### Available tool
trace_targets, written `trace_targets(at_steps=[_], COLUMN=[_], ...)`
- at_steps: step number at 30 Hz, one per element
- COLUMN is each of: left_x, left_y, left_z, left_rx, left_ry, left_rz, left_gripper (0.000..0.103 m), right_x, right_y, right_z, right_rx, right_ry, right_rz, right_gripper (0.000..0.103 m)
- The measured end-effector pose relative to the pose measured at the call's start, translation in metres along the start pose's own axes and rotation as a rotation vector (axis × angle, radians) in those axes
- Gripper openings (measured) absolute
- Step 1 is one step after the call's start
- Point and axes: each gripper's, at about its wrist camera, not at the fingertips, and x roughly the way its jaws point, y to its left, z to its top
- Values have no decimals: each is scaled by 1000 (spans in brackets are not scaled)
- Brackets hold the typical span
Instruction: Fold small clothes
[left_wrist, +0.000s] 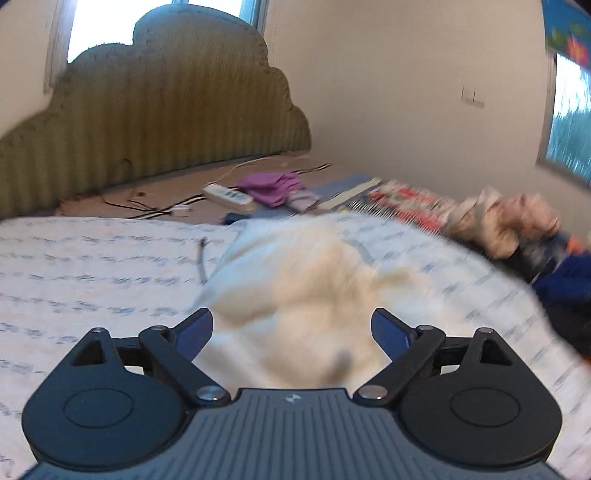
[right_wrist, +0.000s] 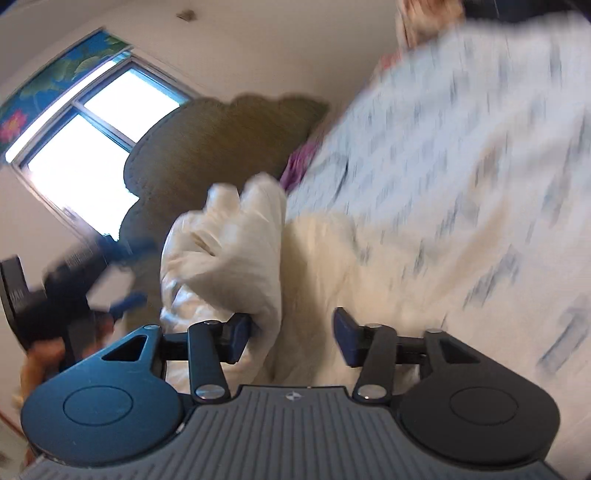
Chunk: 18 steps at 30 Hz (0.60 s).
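A cream-white small garment (left_wrist: 295, 295) lies bunched on the patterned bed sheet (left_wrist: 92, 266). My left gripper (left_wrist: 291, 332) is open, its blue-padded jaws wide apart just above the garment, touching nothing. In the right wrist view the same garment (right_wrist: 236, 251) is crumpled and partly lifted. My right gripper (right_wrist: 293, 338) is open, with garment cloth between and around its jaws. The left gripper (right_wrist: 122, 273) shows blurred at the left of that view, open. Both views are motion-blurred.
A green scalloped headboard (left_wrist: 155, 122) stands behind. A white power strip (left_wrist: 227, 195) with cables, purple cloth (left_wrist: 275, 188) and a pile of other clothes (left_wrist: 509, 221) lie beyond the sheet. A window (right_wrist: 81, 147) is on the wall.
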Motion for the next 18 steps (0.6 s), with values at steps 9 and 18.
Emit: trace_targets(at_steps=[9,18], left_x=[1,-1], left_y=[-8,-12], left_z=[-51,-54], left_rx=[69,155], left_ry=[3,4], left_rz=[-3,-51], left_gripper=[94,97], right_x=[38,145], right_y=[117,90], right_z=[67,77], right_rx=[-547,-395], right_ry=[-121,259], right_rz=[19,-23], right_gripper=[86,14])
